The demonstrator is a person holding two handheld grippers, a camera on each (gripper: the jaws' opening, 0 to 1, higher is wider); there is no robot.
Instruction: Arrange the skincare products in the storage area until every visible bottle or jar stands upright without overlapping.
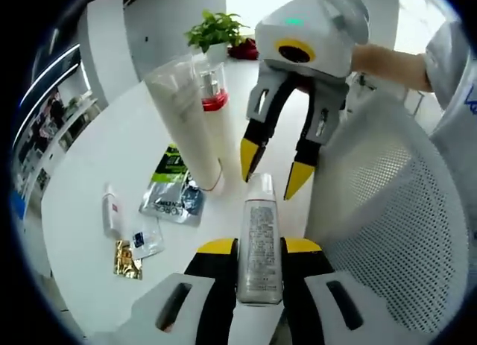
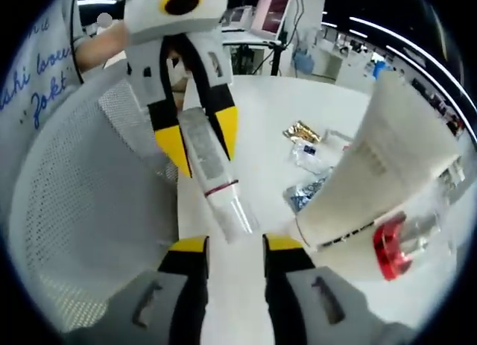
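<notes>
White tabletop (image 1: 112, 159) ran back toward a potted plant (image 1: 216, 30), and a white mesh basket (image 1: 387, 211) stood at one edge of it, apparently the storage area. Loose sachets (image 1: 173, 188) and a small white tube (image 1: 110, 209) lay flat on the table, well clear of the basket.

The left gripper (image 1: 258, 247) was clamped on a slim clear bottle (image 1: 259, 244), holding it by its body above the table just beside the basket wall; in the right gripper view the same bottle (image 2: 215, 177) hung tilted, cap end low. The right gripper (image 1: 273, 170) hovered with its jaws spread apart, tips near the bottle's top and gripping nothing.

A large white tube (image 1: 190, 125) stood on its cap close by, with a red-collared pump bottle (image 1: 214, 92) right behind it.

Risks, as I judged them: the slim bottle was narrow and smooth, so it could slip or pivot in the grip during a handover. Swinging either gripper sideways could knock the tall tube, which looked top-heavy on its small cap and could take the pump bottle down too. Released at a tilt, the slim bottle would likely topple.
</notes>
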